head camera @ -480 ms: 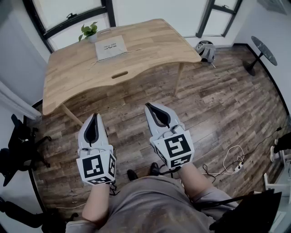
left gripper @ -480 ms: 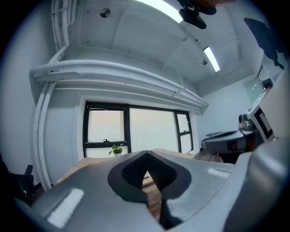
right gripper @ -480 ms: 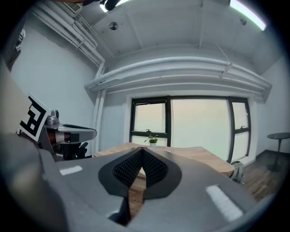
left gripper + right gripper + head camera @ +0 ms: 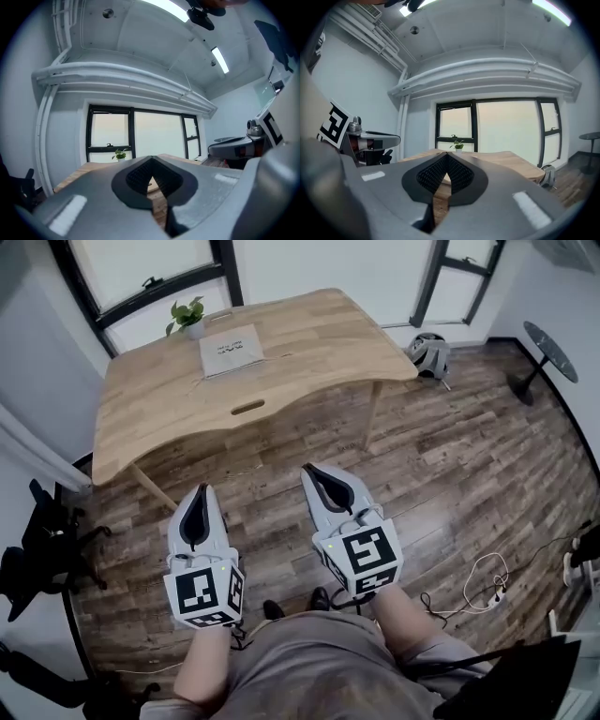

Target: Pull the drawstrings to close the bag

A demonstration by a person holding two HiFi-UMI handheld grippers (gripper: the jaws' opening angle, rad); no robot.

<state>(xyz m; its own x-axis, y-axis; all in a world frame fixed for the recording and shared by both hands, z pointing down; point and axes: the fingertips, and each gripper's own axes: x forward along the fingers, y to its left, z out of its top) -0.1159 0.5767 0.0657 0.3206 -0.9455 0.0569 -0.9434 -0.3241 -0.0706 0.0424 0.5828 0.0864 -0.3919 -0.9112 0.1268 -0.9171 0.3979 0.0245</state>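
The left tool (image 4: pixel 200 491) and right tool (image 4: pixel 309 471) are held closed and empty, since the presumed bag (image 4: pixel 232 349), on the table (image 4: pixel 309 334) at twelve o'clock, is not yet reached.

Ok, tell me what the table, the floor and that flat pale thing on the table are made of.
Table: light wood, matte, visible grain. Floor: dark planks, mixed tones; wood or laminate, unclear. Flat pale thing: probably cloth, matte, dark print; too small to confirm.
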